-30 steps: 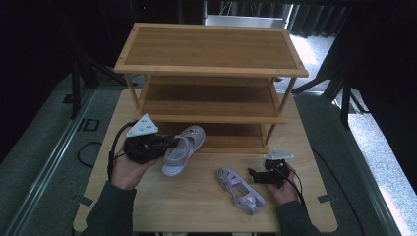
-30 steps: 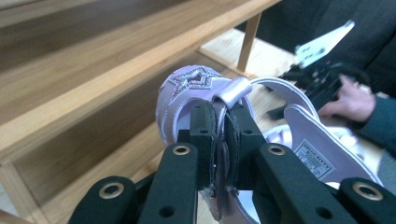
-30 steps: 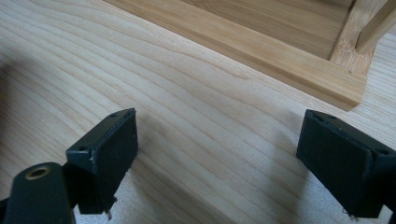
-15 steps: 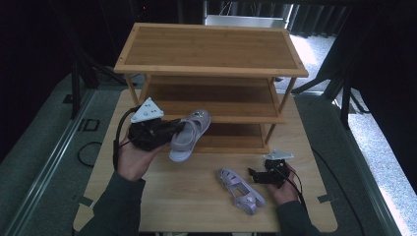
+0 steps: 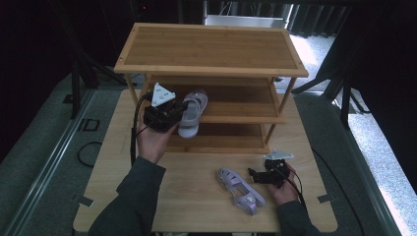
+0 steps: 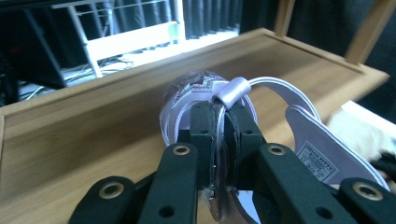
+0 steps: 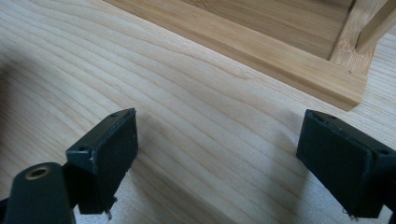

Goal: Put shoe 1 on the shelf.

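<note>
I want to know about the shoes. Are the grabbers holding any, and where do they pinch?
The left gripper is shut on the lilac sandal, pinching its thin back strap. The right gripper is open and holds nothing.

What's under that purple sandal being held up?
Under the raised sandal lies the rack's middle shelf, bare wood; the left gripper covers the sandal's rear and the board beneath it.

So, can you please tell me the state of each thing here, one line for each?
Left tool: shut on the strap of the held sandal.
Held sandal: lifted, at the front of the rack's middle shelf.
Right tool: open, holds nothing, low over the table.
Second sandal: lies flat on the table, untouched.
Rack: upright, top shelf bare.
</note>
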The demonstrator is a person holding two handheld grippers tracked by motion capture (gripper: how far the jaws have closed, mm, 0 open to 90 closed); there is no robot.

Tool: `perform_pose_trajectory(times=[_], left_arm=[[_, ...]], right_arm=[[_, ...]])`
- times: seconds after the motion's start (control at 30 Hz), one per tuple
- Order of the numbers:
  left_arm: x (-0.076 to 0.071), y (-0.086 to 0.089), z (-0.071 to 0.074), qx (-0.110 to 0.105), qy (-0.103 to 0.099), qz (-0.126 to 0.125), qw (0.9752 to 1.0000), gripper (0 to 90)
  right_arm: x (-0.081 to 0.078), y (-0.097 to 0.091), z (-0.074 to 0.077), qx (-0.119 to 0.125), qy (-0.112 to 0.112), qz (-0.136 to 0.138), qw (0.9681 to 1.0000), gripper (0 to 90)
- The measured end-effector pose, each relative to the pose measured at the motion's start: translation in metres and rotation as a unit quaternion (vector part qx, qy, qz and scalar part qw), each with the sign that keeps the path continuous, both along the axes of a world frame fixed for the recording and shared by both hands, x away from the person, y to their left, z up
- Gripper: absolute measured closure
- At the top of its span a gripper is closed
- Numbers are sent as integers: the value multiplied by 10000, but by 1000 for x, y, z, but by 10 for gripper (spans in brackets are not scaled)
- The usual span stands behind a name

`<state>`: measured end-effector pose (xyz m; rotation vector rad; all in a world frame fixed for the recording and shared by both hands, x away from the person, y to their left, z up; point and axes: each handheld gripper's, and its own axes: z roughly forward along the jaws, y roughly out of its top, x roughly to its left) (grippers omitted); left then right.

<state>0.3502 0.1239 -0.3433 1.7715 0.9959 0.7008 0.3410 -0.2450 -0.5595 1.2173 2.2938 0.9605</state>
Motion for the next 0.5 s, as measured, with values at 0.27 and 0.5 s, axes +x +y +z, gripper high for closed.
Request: perform_pose_trajectory(times=[0.27, 0.5], left_arm=[[23, -13, -4, 139, -210, 374, 9990, 832], [36, -22, -8, 154, -378, 531, 9978, 832]], right_arm=[[0, 0, 0, 4, 6, -2, 10000, 121], [0, 0, 0, 2, 5, 3, 10000, 121]])
